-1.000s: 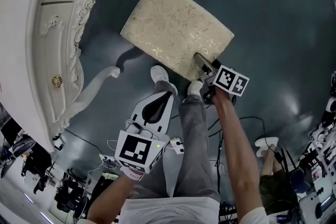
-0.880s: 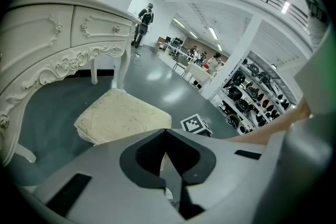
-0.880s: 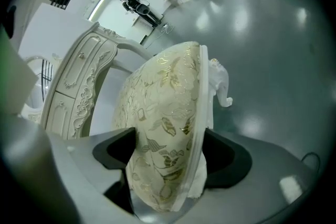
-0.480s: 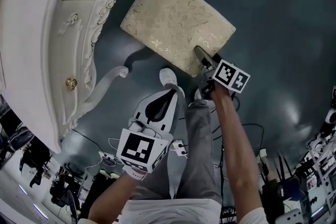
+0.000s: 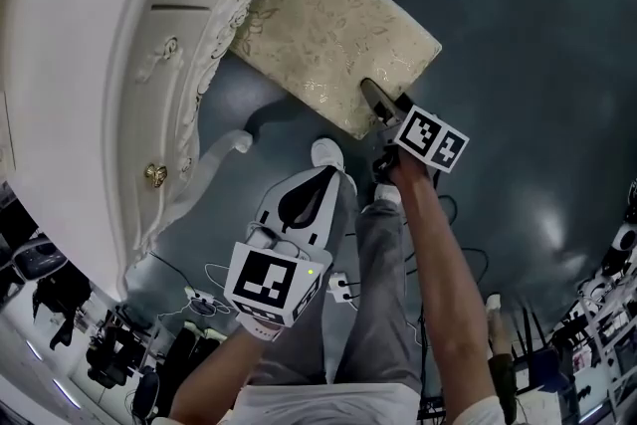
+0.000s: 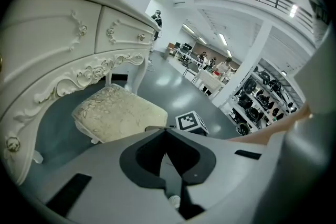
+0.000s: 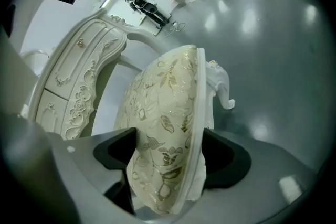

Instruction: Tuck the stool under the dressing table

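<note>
Cream brocade-cushioned stool (image 5: 333, 30), clamped at its edge by right gripper (image 5: 376, 103), is judged only partly tucked under white carved dressing table (image 5: 100, 65); left gripper (image 6: 166, 136) is held closed, empty.

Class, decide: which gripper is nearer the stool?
Right. The right gripper is clamped on the stool at its cushion edge; the left gripper, shut and empty, hangs apart from it beside the person's leg.

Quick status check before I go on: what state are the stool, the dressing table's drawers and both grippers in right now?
Stool: upright on the floor, one corner under the table's edge, most of the seat out.
Dressing table: standing, drawers shut.
Right gripper: shut on the stool's seat edge.
Left gripper: shut, empty, held back from the stool.
</note>
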Action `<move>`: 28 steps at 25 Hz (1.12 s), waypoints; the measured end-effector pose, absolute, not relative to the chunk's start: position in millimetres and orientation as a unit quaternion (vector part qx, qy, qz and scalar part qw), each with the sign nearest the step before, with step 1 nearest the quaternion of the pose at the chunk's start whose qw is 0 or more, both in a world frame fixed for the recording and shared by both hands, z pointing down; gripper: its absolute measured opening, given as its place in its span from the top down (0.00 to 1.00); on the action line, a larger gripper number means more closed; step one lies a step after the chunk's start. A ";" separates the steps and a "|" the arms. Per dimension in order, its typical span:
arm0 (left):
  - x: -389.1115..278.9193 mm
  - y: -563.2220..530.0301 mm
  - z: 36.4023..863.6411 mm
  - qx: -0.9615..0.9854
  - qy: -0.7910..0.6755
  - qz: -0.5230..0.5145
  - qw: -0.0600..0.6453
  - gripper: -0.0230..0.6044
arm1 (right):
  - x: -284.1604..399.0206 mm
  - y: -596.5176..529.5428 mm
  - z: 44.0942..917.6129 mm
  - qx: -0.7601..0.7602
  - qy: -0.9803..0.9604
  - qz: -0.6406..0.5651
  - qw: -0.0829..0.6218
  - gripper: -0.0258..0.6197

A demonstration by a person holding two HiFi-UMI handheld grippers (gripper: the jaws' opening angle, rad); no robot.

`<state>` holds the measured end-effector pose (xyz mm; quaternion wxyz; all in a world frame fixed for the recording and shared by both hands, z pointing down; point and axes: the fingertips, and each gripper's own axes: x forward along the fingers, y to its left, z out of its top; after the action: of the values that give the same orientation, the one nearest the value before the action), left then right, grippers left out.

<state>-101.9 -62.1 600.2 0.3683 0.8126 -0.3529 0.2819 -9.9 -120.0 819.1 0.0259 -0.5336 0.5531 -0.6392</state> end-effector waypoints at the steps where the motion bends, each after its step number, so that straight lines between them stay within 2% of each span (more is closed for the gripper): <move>1: -104.6 -64.5 600.7 0.812 -0.356 0.281 0.369 0.95 | -15.3 -125.7 819.1 -0.532 0.555 -0.639 0.027 0.33; 21: -157.9 -106.3 610.0 0.795 -0.394 0.258 0.382 0.95 | -112.7 -242.2 817.3 -0.507 0.587 -0.630 0.051 0.38; 28: -171.7 -119.4 610.6 0.794 -0.402 0.256 0.378 0.95 | -126.3 -272.3 815.2 -0.506 0.596 -0.621 0.056 0.38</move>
<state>-171.7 -119.4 610.6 0.3778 0.7938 -0.4016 0.2565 -126.3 -272.3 815.2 0.0561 -0.5057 0.5964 -0.6209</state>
